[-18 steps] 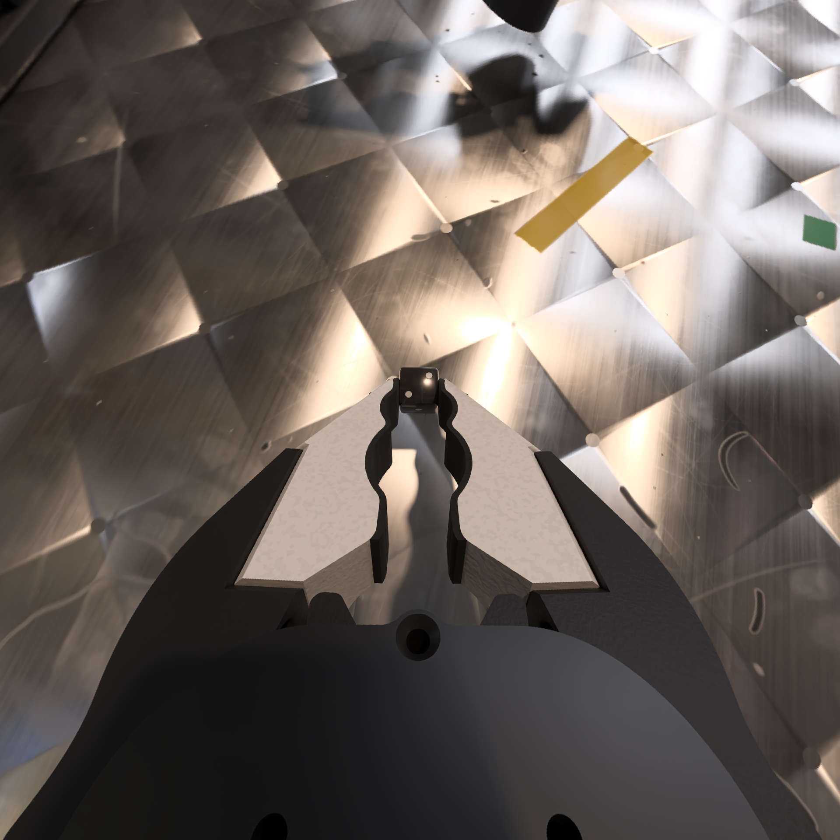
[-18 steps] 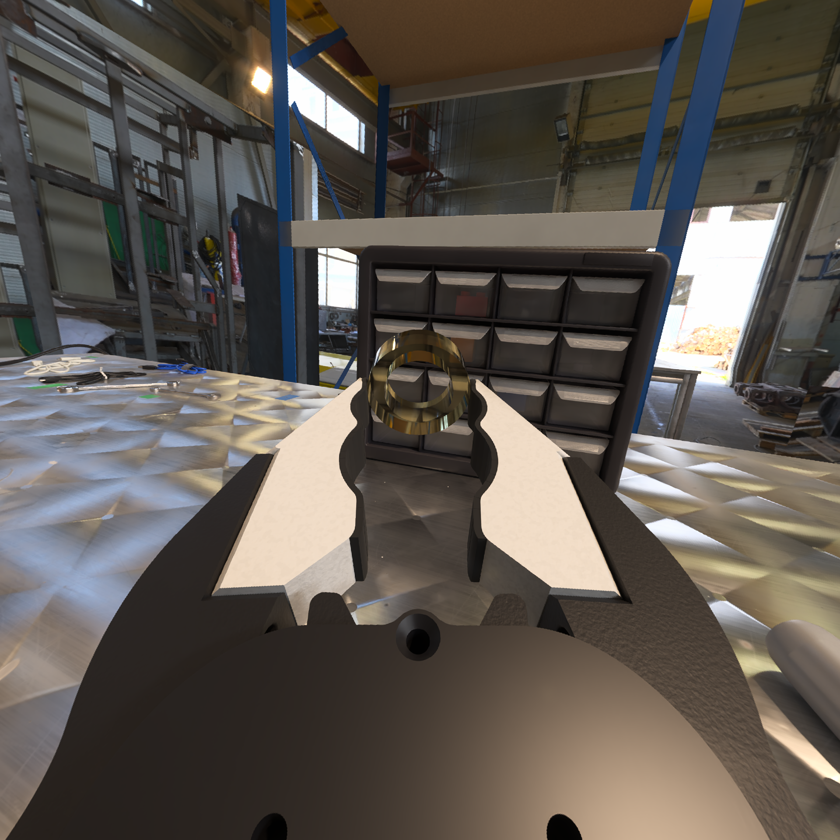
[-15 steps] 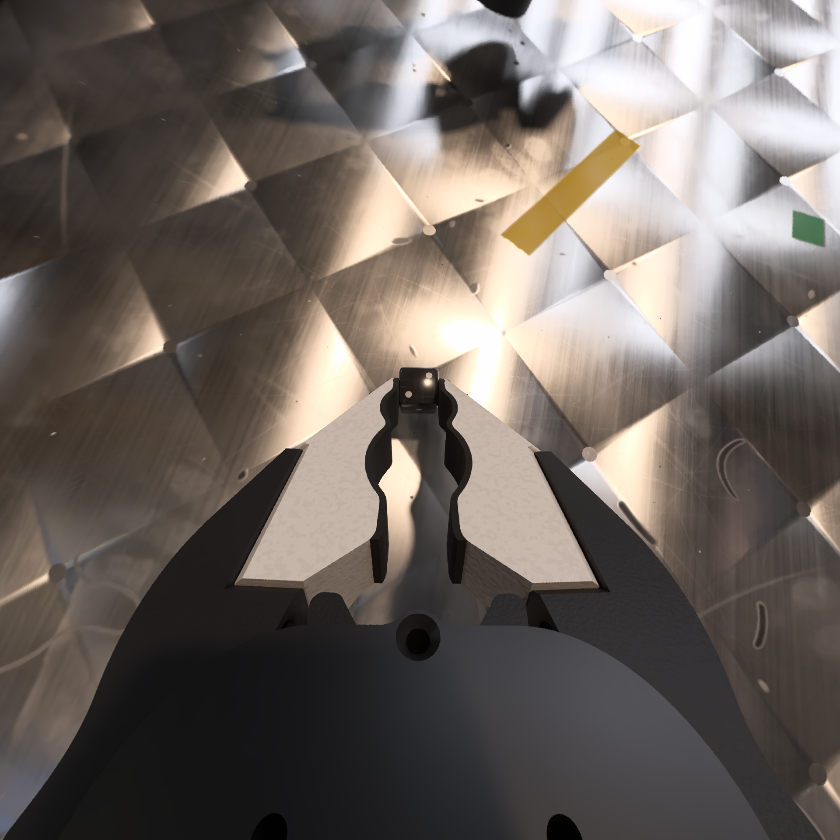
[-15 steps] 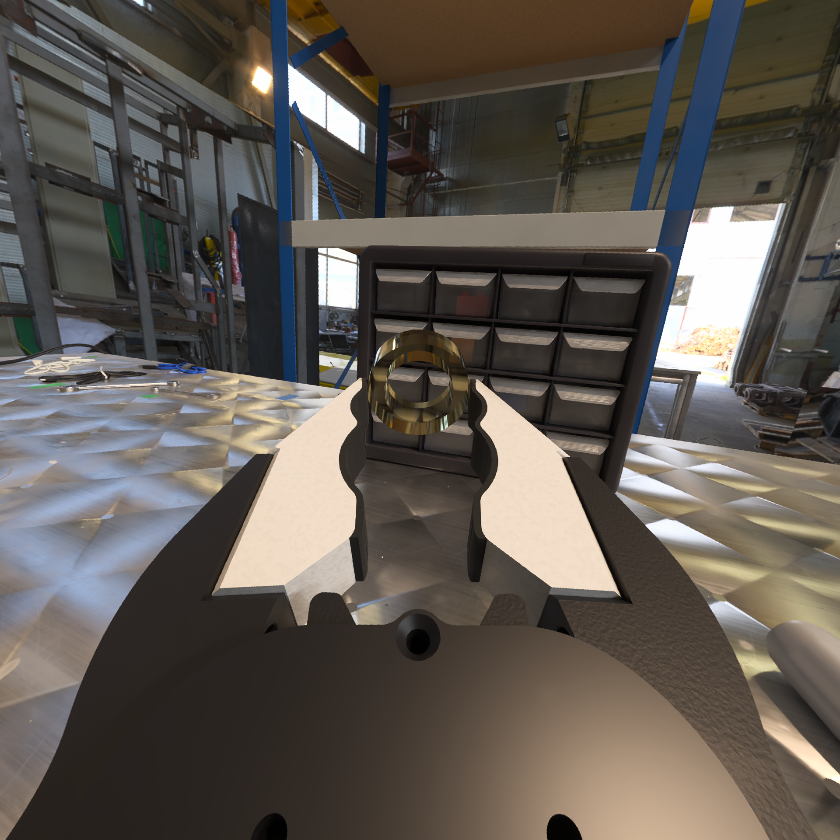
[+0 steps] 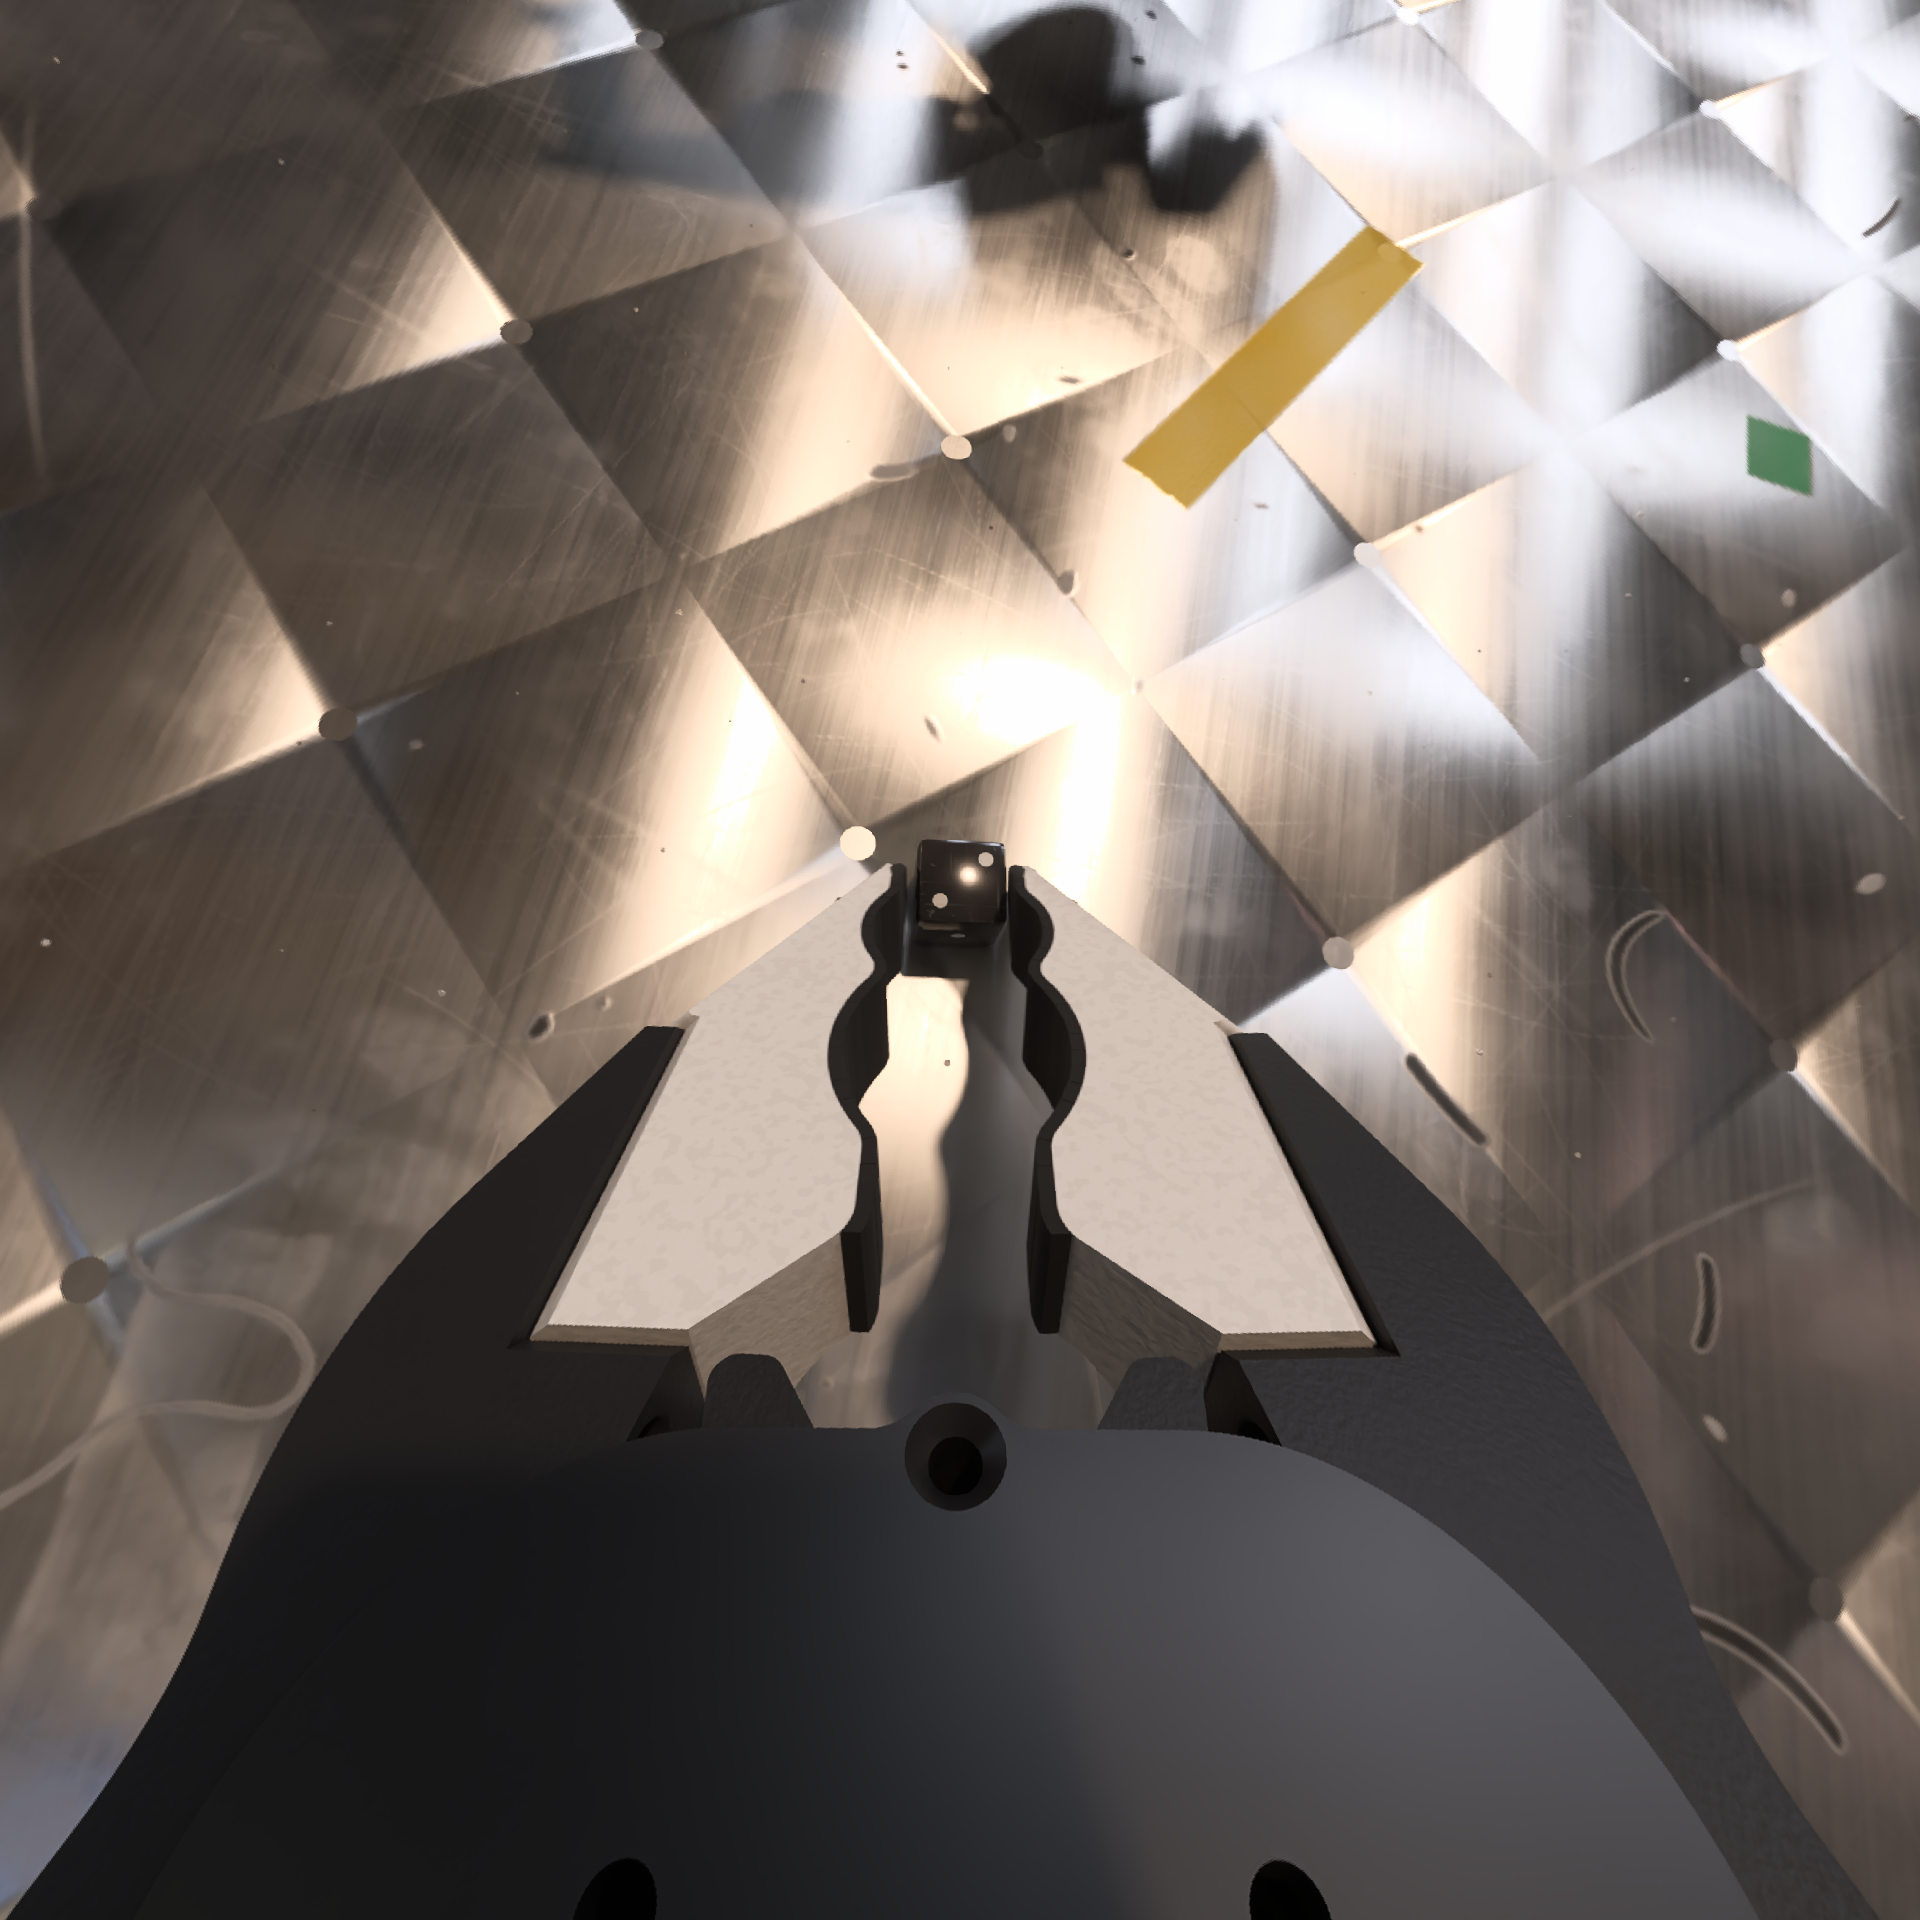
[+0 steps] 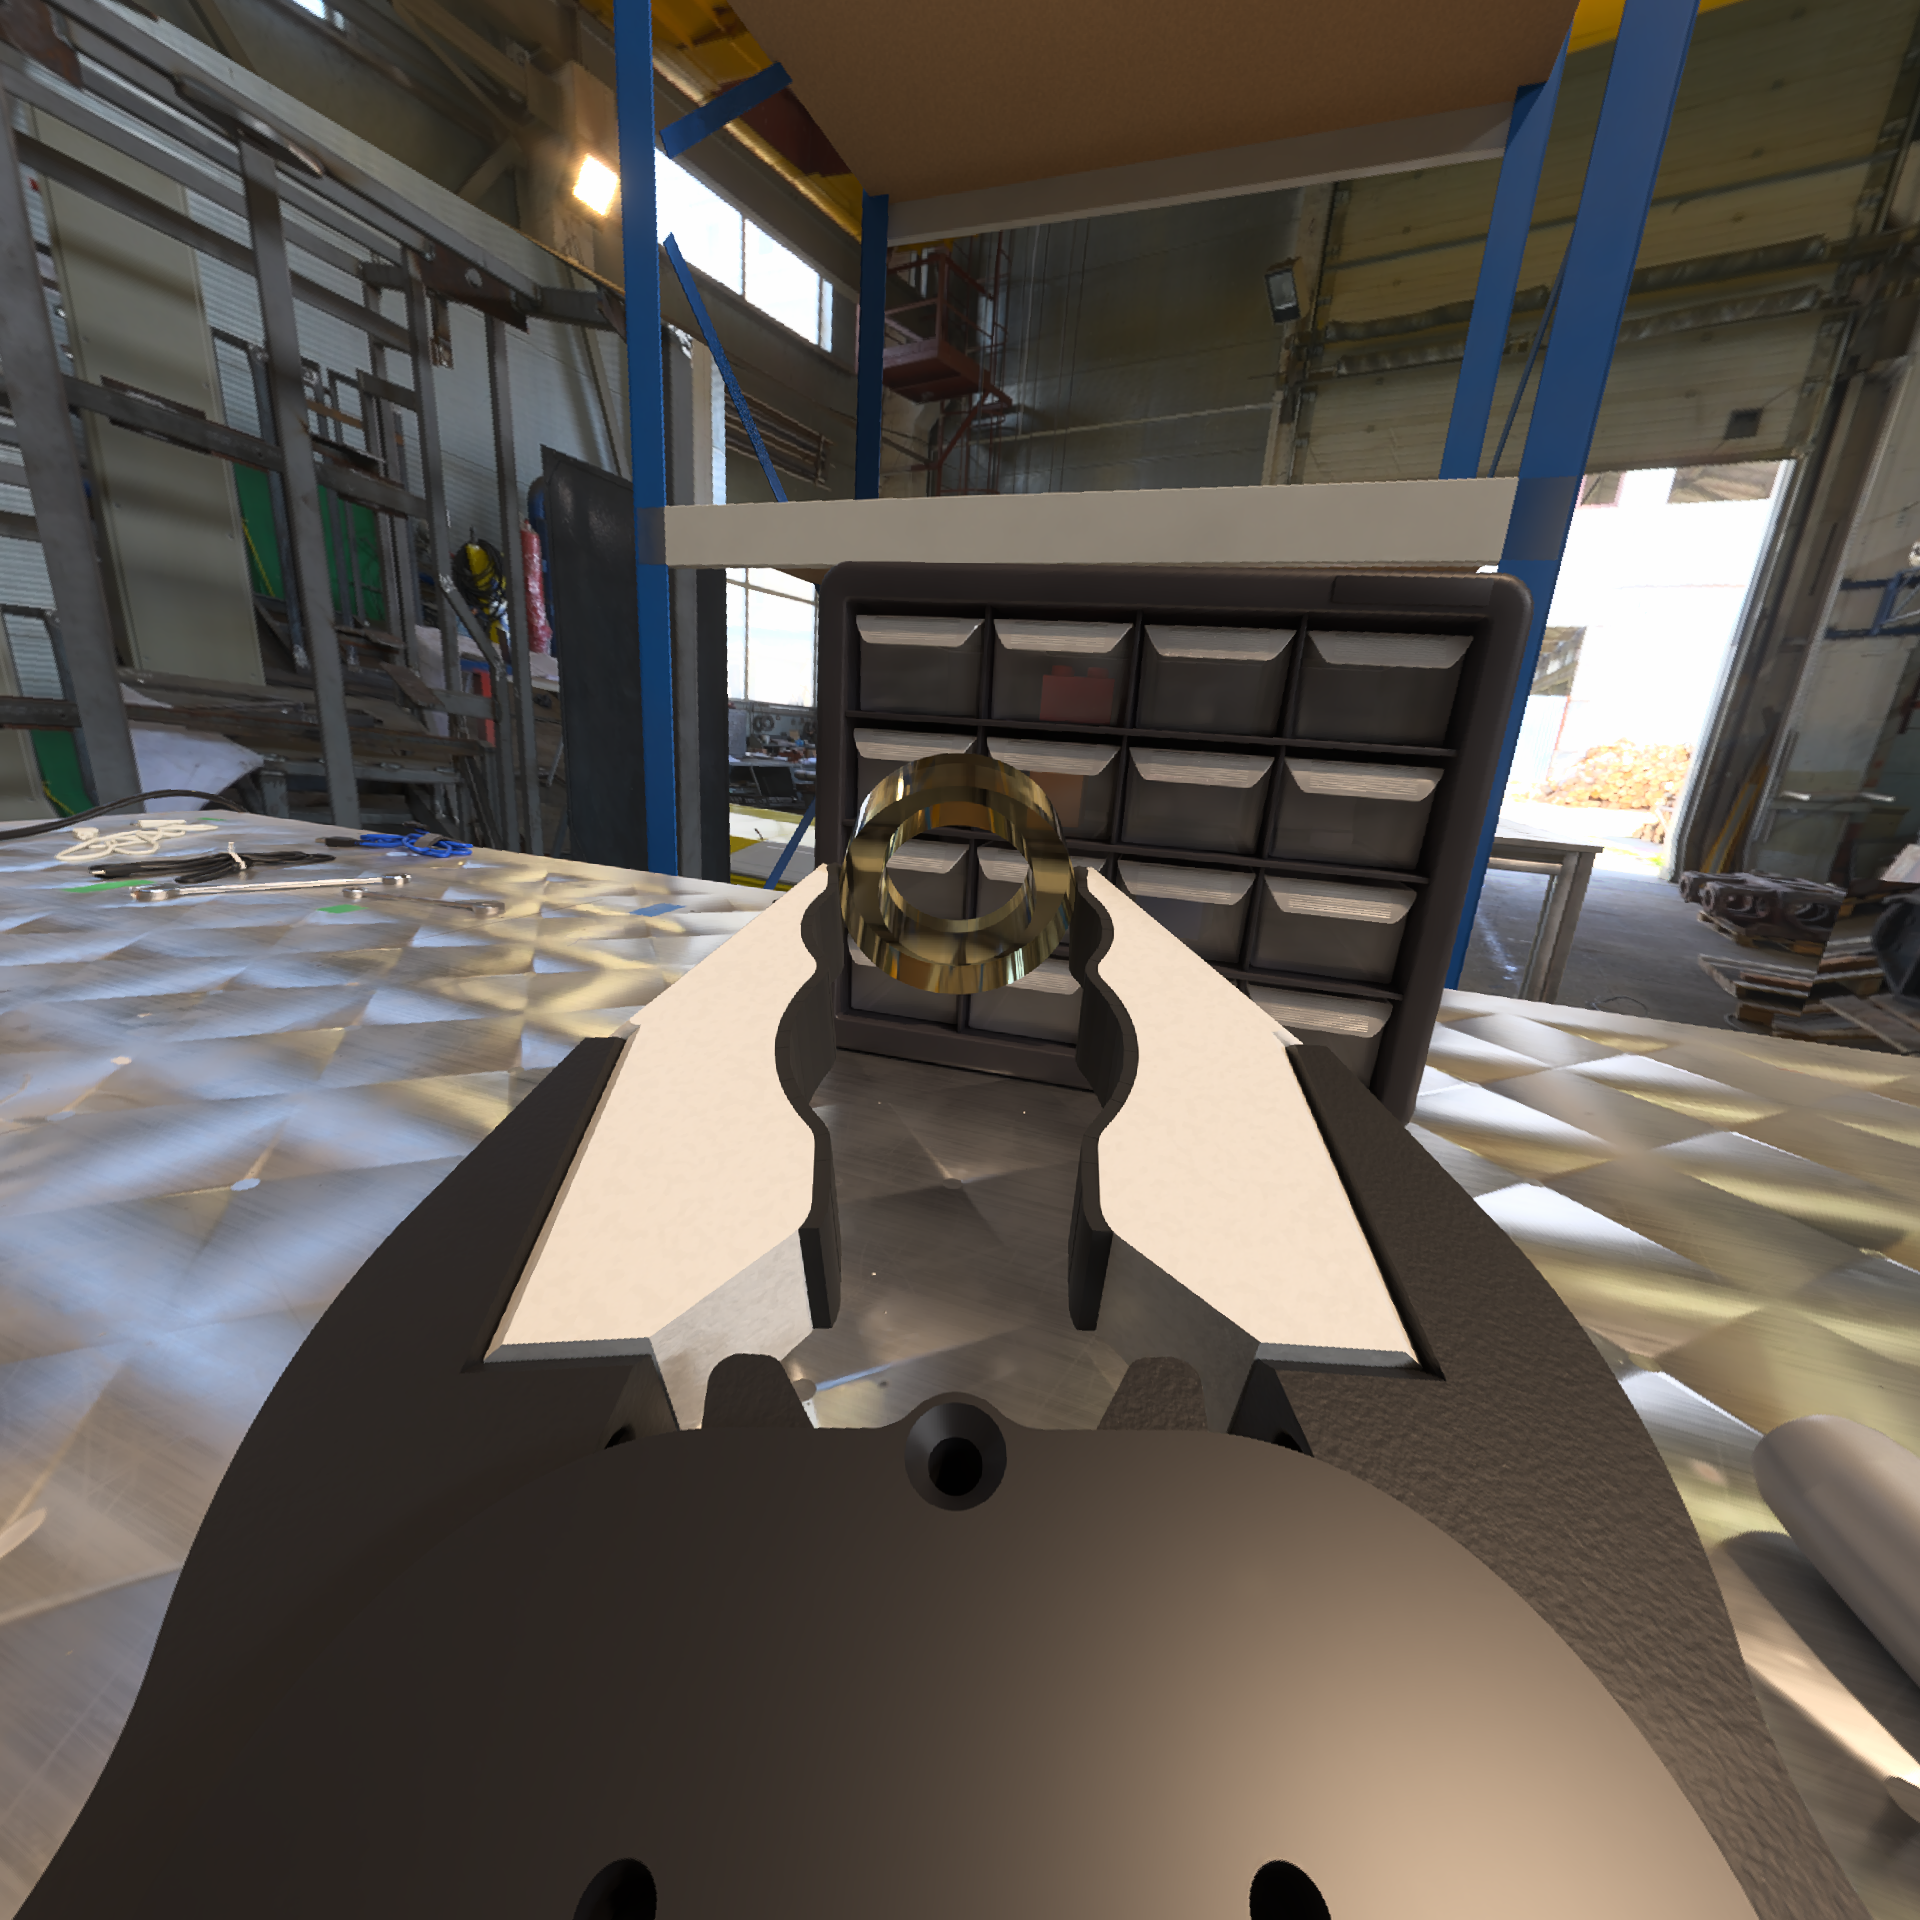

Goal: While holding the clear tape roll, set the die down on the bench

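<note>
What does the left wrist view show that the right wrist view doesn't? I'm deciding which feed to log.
Only the left wrist view: the left gripper pinching the black die, a yellow tape strip and a green patch.
Only the right wrist view: the right gripper holding the clear tape roll, the drawer cabinet, wrenches.
Both: the metal bench.

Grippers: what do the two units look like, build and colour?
Both match. The left gripper and right gripper each have a dark charcoal, matte textured body with a rounded shell, a round hole at centre and two oval openings below. Fingers are cream-topped wedges with dark, wavy scalloped inner edges. No cables or markings show.
</note>
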Robot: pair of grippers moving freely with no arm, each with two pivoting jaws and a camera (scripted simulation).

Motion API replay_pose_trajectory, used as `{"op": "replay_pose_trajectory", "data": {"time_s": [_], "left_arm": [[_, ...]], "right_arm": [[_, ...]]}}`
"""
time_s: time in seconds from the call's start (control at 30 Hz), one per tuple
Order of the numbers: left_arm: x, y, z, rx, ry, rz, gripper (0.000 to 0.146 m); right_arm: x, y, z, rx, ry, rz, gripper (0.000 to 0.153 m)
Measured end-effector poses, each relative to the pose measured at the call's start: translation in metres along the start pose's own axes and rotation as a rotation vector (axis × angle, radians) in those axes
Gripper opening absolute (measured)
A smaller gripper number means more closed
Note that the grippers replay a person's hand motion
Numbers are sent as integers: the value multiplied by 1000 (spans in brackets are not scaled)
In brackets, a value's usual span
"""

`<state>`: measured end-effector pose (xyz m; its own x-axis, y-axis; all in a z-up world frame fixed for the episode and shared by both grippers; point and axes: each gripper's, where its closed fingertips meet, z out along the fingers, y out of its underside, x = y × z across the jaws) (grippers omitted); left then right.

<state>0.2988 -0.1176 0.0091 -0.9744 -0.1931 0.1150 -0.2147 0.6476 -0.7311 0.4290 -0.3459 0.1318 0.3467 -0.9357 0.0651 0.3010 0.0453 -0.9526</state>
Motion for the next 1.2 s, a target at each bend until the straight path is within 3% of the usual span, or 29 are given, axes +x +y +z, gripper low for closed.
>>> {"op": "replay_pose_trajectory", "data": {"time_s": [0.2, 0.37, 0.5, 0.7, 0.97, 1.2], "left_arm": [[-3, 1, -7, -2, -18, -39, 41], [3, -23, -35, 154, -81, -20, 49], [3, -51, -81, 359, -265, 60, 50], [-10, -70, -173, 668, -542, 17, 52], [-41, -27, -242, 601, -863, -69, 50], [-48, -1, -273, 606, -966, -134, 47]], "right_arm": [[0, 0, 0, 0, -1, 0, 43], [1, 0, 0, 0, 1, 4, 43], [1, 0, 0, 1, 0, 4, 43], [-1, 0, 0, 0, -2, -11, 43], [-4, 0, 0, -2, 1, -43, 43], [-5, 1, 1, -9, 15, -70, 43]]}}
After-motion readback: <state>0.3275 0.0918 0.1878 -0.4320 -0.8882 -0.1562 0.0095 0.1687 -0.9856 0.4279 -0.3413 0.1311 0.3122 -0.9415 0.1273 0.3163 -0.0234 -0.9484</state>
